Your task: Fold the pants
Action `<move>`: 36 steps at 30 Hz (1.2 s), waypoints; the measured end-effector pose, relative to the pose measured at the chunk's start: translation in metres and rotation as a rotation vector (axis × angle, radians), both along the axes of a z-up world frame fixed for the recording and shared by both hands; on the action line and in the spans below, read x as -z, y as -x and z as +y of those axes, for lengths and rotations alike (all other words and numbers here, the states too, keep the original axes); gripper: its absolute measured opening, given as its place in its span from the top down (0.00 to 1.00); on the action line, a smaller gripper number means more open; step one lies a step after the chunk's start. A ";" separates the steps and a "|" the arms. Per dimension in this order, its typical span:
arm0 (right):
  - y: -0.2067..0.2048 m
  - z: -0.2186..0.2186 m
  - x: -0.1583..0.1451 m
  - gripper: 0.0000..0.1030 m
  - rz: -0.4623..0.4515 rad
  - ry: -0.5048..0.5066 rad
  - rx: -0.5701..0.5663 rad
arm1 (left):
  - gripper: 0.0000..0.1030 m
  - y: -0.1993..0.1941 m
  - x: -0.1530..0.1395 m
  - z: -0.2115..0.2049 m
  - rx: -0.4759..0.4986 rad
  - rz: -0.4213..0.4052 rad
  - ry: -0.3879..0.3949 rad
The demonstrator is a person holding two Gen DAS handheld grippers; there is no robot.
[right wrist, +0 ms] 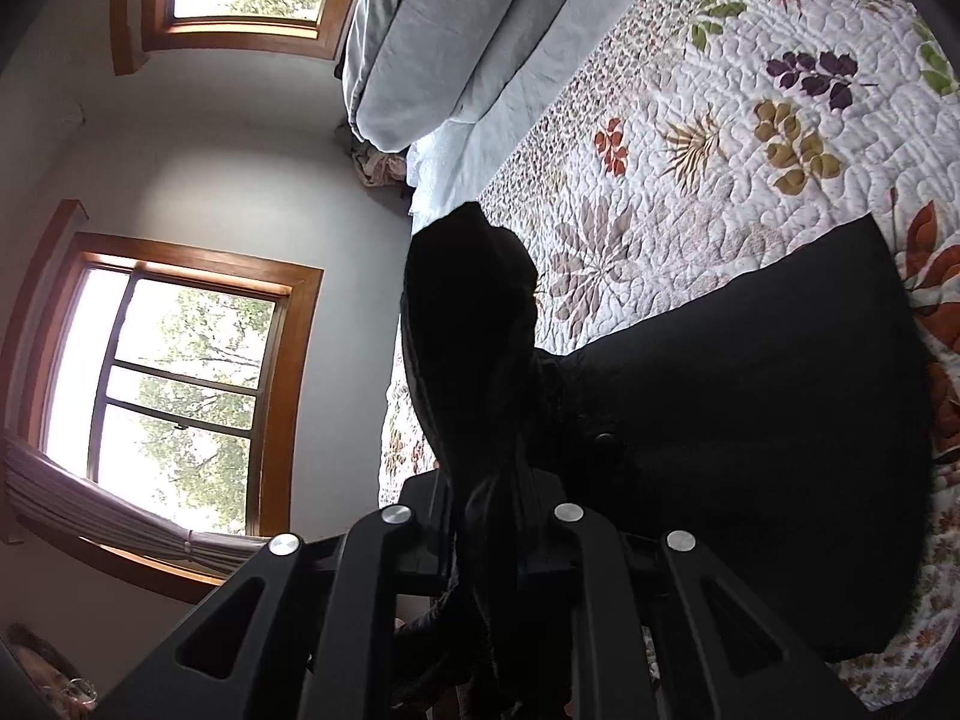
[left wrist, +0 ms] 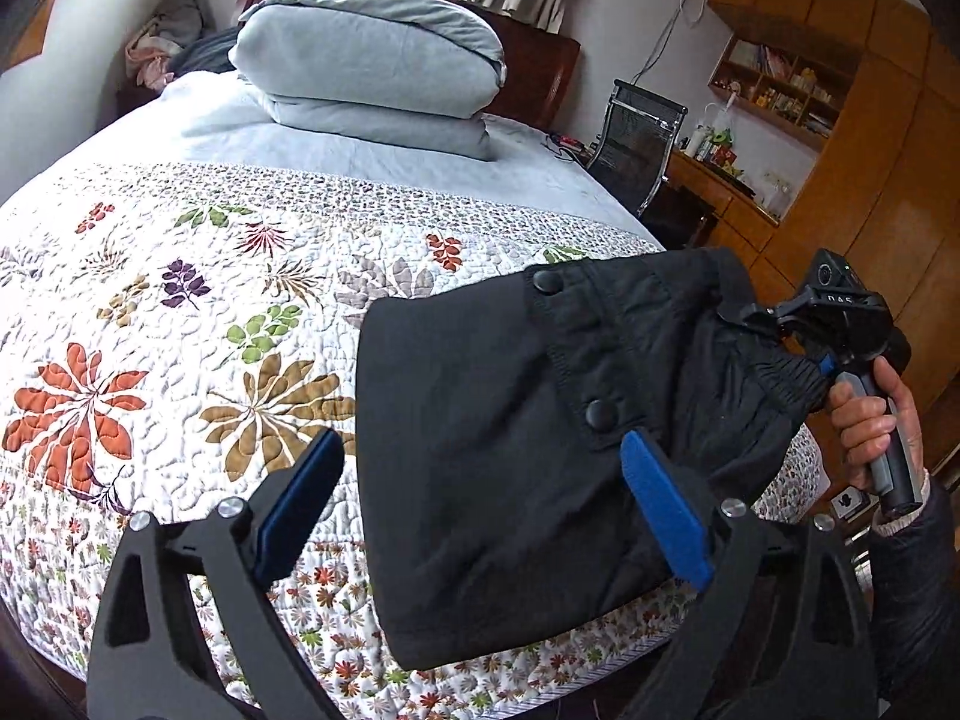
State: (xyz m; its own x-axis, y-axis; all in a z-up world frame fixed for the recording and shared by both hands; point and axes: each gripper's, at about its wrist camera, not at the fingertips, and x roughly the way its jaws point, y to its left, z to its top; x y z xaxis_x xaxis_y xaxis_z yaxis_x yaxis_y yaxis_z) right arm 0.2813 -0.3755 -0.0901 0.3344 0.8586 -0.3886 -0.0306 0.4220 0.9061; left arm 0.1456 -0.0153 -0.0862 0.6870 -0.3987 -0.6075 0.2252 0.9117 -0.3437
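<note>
While pinched rightward, pants between left fingers.

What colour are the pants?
Black pants, with matching black snap buttons; clearest in the left wrist view.

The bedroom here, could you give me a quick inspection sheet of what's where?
Surface: floral quilt on a bed.
Job's things: black pants, partly folded, waistband end lifted.
Clutter: folded grey duvet at the headboard.
Grippers: left gripper open, one finger on the pants; right gripper shut on the waistband.
Cables: a white cord hangs down the far wall.
Surroundings: office chair, wooden desk, windows.
</note>
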 end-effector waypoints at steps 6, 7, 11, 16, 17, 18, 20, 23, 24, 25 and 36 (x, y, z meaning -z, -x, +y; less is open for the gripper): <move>0.009 -0.033 0.002 0.86 0.008 0.021 0.040 | 0.09 0.000 -0.005 -0.009 0.006 -0.006 -0.021; 0.010 -0.037 0.005 0.86 0.015 0.019 0.045 | 0.09 -0.001 -0.006 -0.010 0.008 -0.008 -0.024; 0.017 -0.044 0.020 0.86 0.040 0.009 0.058 | 0.08 -0.002 -0.007 -0.014 0.013 -0.011 -0.042; 0.019 -0.045 0.038 0.86 0.056 -0.003 0.068 | 0.07 -0.010 0.005 -0.013 -0.005 0.025 -0.063; 0.019 -0.046 0.041 0.86 0.058 -0.003 0.070 | 0.07 -0.011 0.009 -0.012 -0.013 0.038 -0.070; 0.019 -0.046 0.043 0.86 0.060 -0.002 0.073 | 0.07 -0.014 0.016 -0.009 -0.022 0.056 -0.076; 0.018 -0.049 0.051 0.86 0.069 -0.004 0.079 | 0.07 -0.019 0.028 -0.005 -0.045 0.097 -0.094; 0.019 -0.055 0.066 0.86 0.093 -0.008 0.093 | 0.07 -0.025 0.047 0.006 -0.080 0.158 -0.113; 0.019 -0.057 0.070 0.86 0.099 -0.009 0.096 | 0.07 -0.026 0.052 0.009 -0.088 0.175 -0.110; 0.020 -0.059 0.075 0.86 0.107 -0.017 0.098 | 0.07 -0.028 0.057 0.013 -0.088 0.192 -0.098; 0.024 -0.072 0.105 0.84 0.149 -0.051 0.116 | 0.07 -0.036 0.079 0.009 -0.031 0.266 -0.066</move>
